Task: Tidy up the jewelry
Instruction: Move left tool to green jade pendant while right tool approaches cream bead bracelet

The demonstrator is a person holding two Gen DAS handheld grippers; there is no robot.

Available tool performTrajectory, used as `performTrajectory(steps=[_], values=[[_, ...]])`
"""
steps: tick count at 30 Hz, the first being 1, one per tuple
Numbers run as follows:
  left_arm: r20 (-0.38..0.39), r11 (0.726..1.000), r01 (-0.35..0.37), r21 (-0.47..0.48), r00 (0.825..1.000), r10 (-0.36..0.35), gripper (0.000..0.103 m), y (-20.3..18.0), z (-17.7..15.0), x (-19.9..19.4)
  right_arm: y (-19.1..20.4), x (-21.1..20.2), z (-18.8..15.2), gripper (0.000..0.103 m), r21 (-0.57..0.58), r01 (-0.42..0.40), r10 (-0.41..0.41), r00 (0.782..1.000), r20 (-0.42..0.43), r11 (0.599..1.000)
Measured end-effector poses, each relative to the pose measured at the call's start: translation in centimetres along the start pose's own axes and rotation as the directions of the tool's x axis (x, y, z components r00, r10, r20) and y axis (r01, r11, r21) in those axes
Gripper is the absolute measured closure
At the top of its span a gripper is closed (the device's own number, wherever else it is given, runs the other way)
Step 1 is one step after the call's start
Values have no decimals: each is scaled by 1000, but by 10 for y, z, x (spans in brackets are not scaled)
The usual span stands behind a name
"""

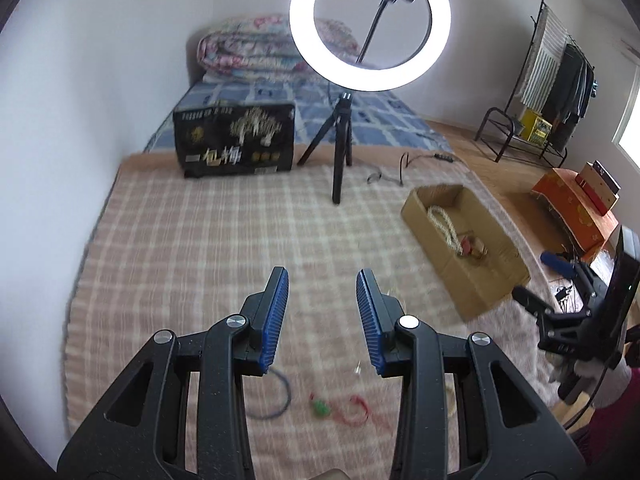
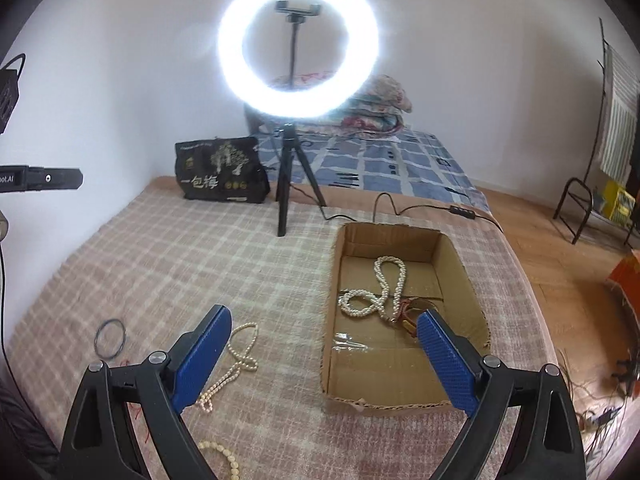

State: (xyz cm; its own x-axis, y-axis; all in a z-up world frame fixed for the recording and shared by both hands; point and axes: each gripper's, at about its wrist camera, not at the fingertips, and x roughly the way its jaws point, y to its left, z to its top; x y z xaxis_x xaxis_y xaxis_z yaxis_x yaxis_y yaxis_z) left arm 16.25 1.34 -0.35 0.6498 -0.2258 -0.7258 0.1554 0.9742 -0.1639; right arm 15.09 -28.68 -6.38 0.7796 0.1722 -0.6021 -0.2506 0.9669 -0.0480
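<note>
Brown cardboard box (image 2: 404,344) holds white pearl necklace (image 2: 384,288); beside it, thin pearl strand (image 2: 236,360), dark ring bangle (image 2: 110,338), red cord (image 1: 356,410) remain. Left gripper (image 1: 322,320), right gripper (image 2: 324,360) both agape, empty.

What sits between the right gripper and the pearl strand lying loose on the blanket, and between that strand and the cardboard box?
Nothing visible. The right gripper is open, the pearl strand lies beside its left finger on bare blanket, and the cardboard box sits open-topped just right of it.
</note>
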Motion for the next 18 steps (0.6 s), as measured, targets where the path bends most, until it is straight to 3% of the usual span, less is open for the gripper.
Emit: performTrajectory(steps=[9,13,18], values=[[-176,996,44,-76,983,-57,68,18,-89,32,40,-4,-33,8,-155,-54,44,997,-66,986],[-213,992,62,-107,973,-84,68,18,-107,43,42,2,-52,12,-163,-79,58,990,-130,983],[-253,988,92,-121,960,-121,68,11,-124,57,42,11,-77,21,-147,-142,103,964,-244,979]])
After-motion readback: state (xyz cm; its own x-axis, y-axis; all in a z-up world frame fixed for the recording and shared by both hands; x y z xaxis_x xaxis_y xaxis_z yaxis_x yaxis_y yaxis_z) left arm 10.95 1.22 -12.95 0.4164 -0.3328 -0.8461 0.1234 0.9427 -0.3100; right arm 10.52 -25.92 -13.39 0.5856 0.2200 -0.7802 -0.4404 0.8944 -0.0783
